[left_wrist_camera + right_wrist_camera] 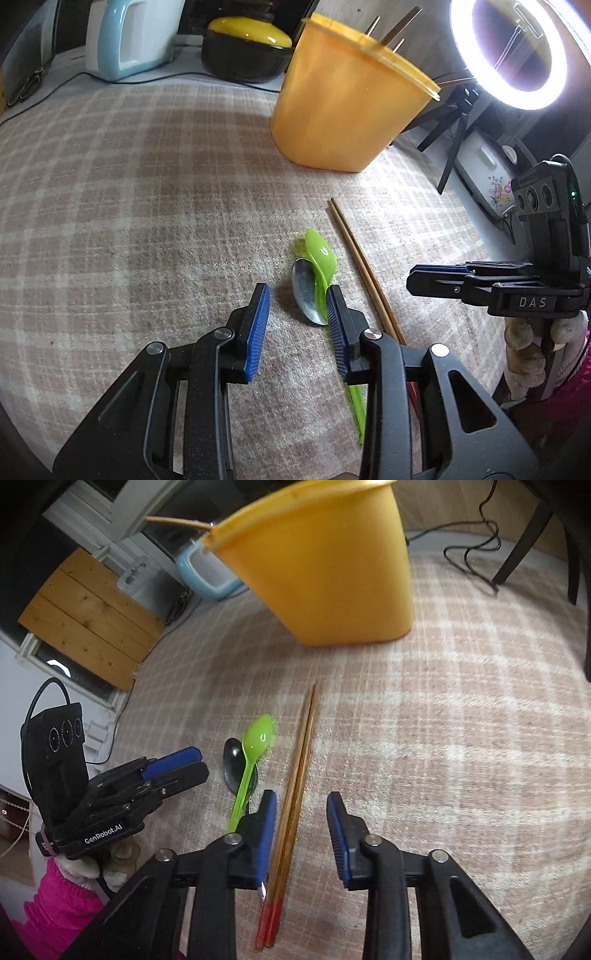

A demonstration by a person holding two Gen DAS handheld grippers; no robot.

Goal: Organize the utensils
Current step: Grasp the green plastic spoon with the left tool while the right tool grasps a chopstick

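Blue-padded right hand-held gripper [301, 840] tilts downward.

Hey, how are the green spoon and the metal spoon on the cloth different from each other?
The green spoon is bright plastic; the metal spoon is shiny grey steel. The green spoon lies on top, crossing over the metal spoon, which rests on the checked cloth. The green spoon's handle is plainly visible; the metal spoon's handle is mostly hidden. Both lie just left of the chopsticks, bowls pointing toward the yellow container.
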